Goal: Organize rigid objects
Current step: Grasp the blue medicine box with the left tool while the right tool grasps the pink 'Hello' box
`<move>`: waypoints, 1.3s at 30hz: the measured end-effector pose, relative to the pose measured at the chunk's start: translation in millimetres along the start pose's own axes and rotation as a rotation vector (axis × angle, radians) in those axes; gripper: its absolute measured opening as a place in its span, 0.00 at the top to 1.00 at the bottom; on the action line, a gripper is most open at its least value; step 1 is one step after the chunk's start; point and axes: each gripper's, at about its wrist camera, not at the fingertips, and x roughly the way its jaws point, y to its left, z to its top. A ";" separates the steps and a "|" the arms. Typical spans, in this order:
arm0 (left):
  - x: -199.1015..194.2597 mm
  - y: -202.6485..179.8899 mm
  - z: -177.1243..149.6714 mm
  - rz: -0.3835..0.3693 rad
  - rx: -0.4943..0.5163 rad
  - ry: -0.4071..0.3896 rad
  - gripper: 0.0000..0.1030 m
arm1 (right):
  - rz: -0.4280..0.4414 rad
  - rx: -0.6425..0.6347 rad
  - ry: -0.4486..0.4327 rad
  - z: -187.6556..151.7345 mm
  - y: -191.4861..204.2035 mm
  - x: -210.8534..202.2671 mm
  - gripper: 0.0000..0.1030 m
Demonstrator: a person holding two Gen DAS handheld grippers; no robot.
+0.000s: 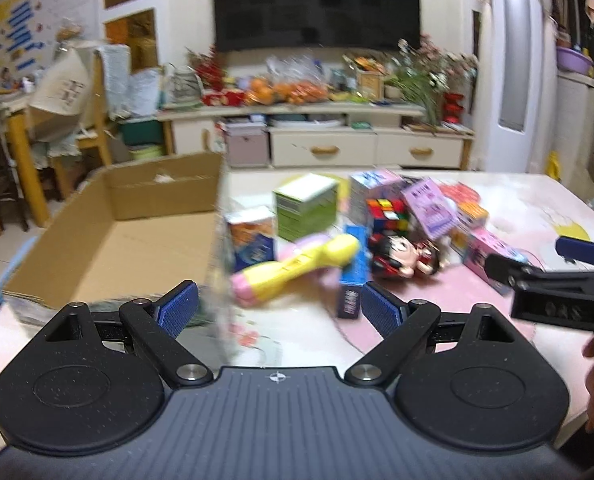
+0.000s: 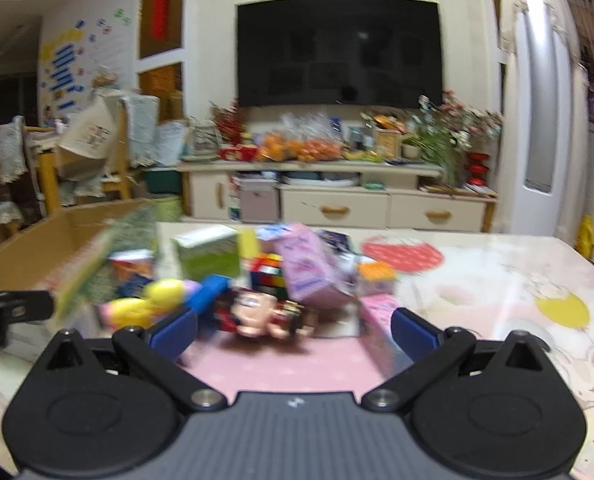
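A cardboard box [image 1: 109,236] is seen left of toys and cartons heaped on the table [image 1: 537,216], a television [image 1: 317,4] behind.

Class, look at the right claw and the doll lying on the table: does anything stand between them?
Nothing visible does. The right claw is open, and the doll lies just ahead of it on the pink table, with bare surface between.

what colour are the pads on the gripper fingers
Blue, with a fine ribbed texture; the left gripper's finger pads show it best in the left wrist view.
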 end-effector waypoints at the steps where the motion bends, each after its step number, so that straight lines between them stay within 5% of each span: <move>1: 3.3 -1.4 -0.5 -0.011 0.002 0.010 0.00 | -0.017 0.002 0.011 -1.5 -6.3 6.6 0.01; 14: 68.2 -38.2 -3.7 -0.049 0.083 0.080 0.00 | -0.054 0.063 0.095 -7.2 -67.2 69.8 0.01; 23: 107.6 -48.4 1.3 -0.028 0.121 0.111 0.06 | -0.047 0.075 0.171 -8.5 -75.5 102.4 0.14; 29: 122.9 -39.8 11.4 -0.027 0.071 0.143 0.27 | -0.041 0.074 0.212 -8.3 -75.7 113.8 0.30; 36: 130.4 -39.5 17.0 -0.040 0.042 0.167 0.67 | -0.023 0.075 0.244 -11.1 -72.8 117.7 0.61; 39: 129.1 -39.6 18.0 -0.039 0.045 0.163 0.70 | -0.027 0.056 0.246 -12.3 -67.5 117.1 0.63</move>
